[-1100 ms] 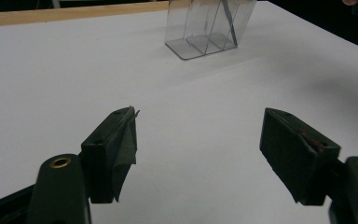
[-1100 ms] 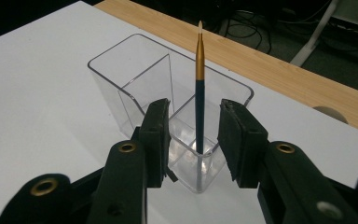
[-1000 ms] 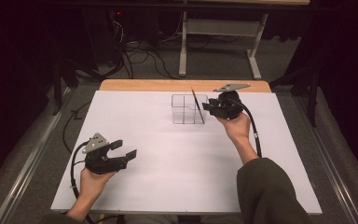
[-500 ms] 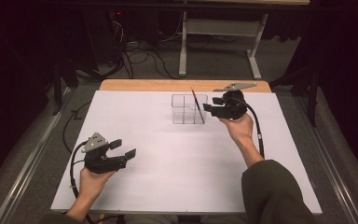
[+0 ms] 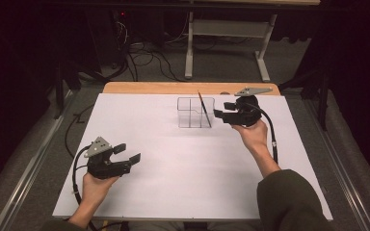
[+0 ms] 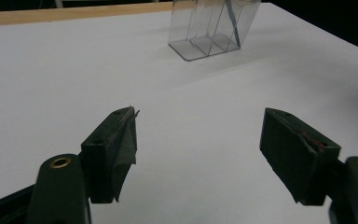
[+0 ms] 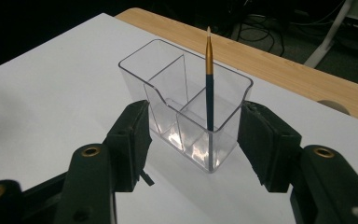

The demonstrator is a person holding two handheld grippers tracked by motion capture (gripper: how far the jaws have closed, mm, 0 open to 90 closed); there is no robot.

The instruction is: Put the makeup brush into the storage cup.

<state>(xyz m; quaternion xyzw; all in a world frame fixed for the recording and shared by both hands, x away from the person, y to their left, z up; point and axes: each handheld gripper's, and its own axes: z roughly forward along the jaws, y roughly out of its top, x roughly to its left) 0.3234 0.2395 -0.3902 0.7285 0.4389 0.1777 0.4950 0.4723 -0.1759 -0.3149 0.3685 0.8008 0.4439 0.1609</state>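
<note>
Paintbrush (image 7: pixel 209 84), thin, light and stiff, stands tip-up in the near compartment of the clear plastic organizer (image 7: pixel 182 116) at the table's far side, best pinched mid-handle; right gripper (image 7: pixel 193 135) has just been opening, jaws released and empty, left gripper (image 6: pixel 200 140) agape.

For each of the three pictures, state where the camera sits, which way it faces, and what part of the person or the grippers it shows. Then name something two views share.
High view: above the person's side, looking forward and down on the white table; both forearms, left gripper and right gripper show.
Left gripper view: low on that gripper, facing across the table toward the clear organizer; its open jaws show.
Right gripper view: close behind the organizer, looking down at the paintbrush; its jaws, just opening, stand either side, apart from it.
Shared: organizer and paintbrush appear in all three.
</note>
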